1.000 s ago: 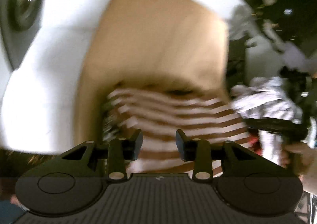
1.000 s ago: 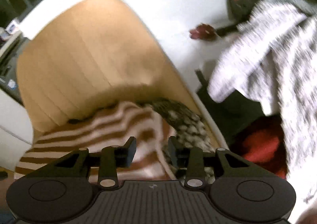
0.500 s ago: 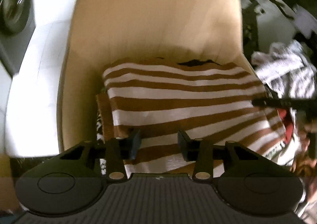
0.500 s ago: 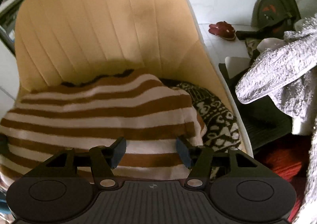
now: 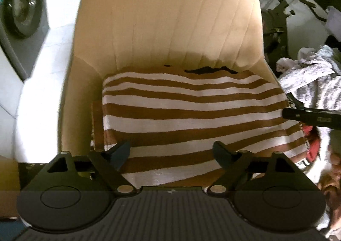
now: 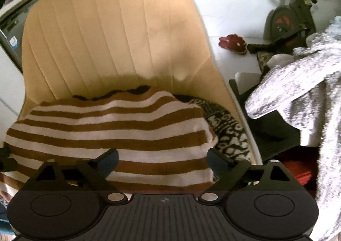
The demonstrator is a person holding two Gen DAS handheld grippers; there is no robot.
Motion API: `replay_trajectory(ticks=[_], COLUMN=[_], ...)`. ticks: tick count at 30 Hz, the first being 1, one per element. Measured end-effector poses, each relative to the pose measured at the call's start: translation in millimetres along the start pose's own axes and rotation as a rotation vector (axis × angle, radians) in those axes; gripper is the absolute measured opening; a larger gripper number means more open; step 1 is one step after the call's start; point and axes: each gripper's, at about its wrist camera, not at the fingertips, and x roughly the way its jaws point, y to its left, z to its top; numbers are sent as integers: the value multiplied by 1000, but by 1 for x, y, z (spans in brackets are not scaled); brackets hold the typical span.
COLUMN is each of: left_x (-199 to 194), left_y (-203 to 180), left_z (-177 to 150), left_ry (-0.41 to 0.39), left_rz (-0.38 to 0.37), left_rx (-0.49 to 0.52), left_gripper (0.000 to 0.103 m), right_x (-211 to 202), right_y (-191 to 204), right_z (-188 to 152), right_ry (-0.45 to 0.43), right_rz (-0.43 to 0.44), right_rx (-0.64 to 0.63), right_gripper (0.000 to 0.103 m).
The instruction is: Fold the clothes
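A pale tiled floor (image 6: 230, 60) and white wall surround a tan ribbed chair (image 5: 170, 28), with a washing machine (image 5: 19, 11) to its left and an exercise bike (image 6: 292, 21) and a red slipper (image 6: 233, 43) off to its right. On the chair seat we see the brown-and-white striped sweater (image 5: 191, 117), folded and lying flat, covering most of the seat; a black-and-white patterned garment (image 6: 226, 132) lies under it and pokes out on the right side. We hold the left hand-held gripper (image 5: 171, 152) above the sweater's front edge with its jaws spread wide, gripping nothing. Our right hand-held gripper (image 6: 163, 159) hovers likewise over the front right part of the sweater, jaws wide apart and empty; in the left wrist view its dark body reaches in from the right, near the sweater's right edge. A grey-and-white fuzzy garment (image 6: 302, 96) is draped just beside the chair on the right, above something red (image 6: 298, 168) lower down.
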Motion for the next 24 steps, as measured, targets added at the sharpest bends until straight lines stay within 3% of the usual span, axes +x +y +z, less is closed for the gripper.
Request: replay_trajectory(ticks=[5, 11, 24], left_x=[-16, -48, -127], left_y=[-24, -67, -162], left_z=[-5, -22, -80], left_ry=[-22, -60, -92], left_rz=[42, 96, 183], left_rx=[8, 10, -15], left_gripper=[96, 100, 102], right_x=[-34, -81, -197], right_y=[-6, -17, -60], right_z=[-9, -21, -71], right_ry=[-35, -62, -64], right_rz=[-7, -28, 40], right_rx=[24, 32, 37], right_gripper=[102, 102, 102])
